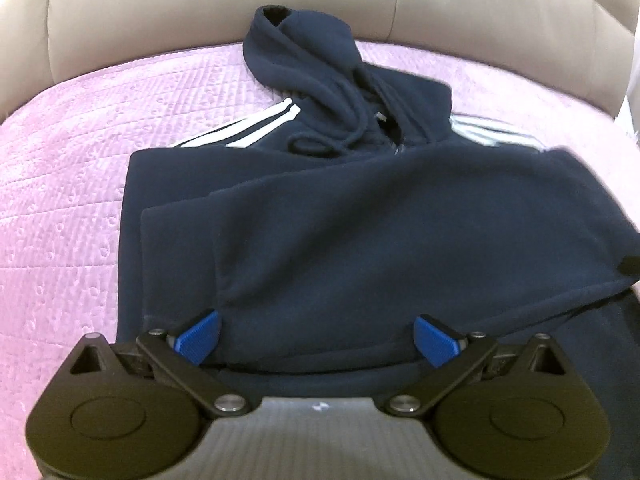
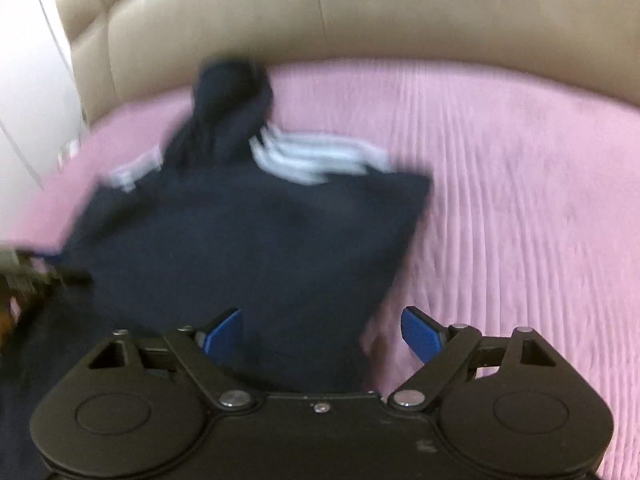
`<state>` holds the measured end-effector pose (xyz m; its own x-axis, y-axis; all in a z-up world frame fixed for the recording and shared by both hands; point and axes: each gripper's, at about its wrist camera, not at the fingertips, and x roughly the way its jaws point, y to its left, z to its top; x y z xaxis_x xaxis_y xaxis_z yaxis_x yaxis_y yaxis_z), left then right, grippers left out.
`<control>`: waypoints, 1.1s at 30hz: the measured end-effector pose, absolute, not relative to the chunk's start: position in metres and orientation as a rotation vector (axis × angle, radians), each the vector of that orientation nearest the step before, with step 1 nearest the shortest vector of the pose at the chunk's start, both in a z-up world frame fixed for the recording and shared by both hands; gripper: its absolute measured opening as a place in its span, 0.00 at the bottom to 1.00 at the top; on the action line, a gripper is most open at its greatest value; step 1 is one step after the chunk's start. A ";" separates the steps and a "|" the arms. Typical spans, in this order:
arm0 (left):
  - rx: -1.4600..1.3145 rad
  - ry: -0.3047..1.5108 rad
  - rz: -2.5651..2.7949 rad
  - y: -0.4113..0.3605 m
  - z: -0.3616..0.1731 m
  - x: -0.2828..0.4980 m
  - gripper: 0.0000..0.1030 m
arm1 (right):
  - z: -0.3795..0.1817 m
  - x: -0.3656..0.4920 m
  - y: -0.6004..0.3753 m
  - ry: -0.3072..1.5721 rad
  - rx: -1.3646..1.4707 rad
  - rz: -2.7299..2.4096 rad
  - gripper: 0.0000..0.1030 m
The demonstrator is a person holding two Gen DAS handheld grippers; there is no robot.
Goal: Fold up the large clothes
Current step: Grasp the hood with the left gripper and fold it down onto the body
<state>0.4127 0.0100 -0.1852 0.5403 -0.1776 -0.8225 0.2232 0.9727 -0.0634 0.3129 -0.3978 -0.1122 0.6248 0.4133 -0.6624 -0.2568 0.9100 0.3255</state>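
The left gripper (image 1: 318, 340) has black linkage arms with silver pivot screws, blue ribbed pads (image 1: 198, 338), round black discs at 7 and 5 o'clock, and a grey ridged body. The right gripper (image 2: 322, 334) looks alike, but its body is black.

Motion blur smears the navy hoodie (image 2: 248, 240) and its white stripes (image 2: 316, 156) in the right wrist view. The left wrist view's right edge cuts off one sleeve (image 1: 592, 240).

Matt fleece hoodie (image 1: 320, 220) (quilted bedspread (image 1: 72, 168), leathery headboard (image 1: 160, 12)).
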 end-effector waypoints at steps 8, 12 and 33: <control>-0.238 0.898 -0.269 0.046 -0.133 0.470 1.00 | -0.110 0.371 -0.272 0.852 0.015 0.471 0.99; -0.238 0.885 -0.213 0.050 -0.113 0.540 1.00 | -0.135 0.392 -0.240 0.955 -0.063 0.449 1.00; 0.116 0.851 0.034 -0.048 -0.157 0.806 0.63 | -0.161 0.413 -0.235 0.991 -0.192 0.593 1.00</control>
<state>0.8063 -0.0484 -0.1566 0.6591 0.0766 -0.7481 0.0159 0.9931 0.1158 0.4134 -0.2355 -0.1615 0.4060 0.3823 -0.8301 -0.5516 0.8267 0.1109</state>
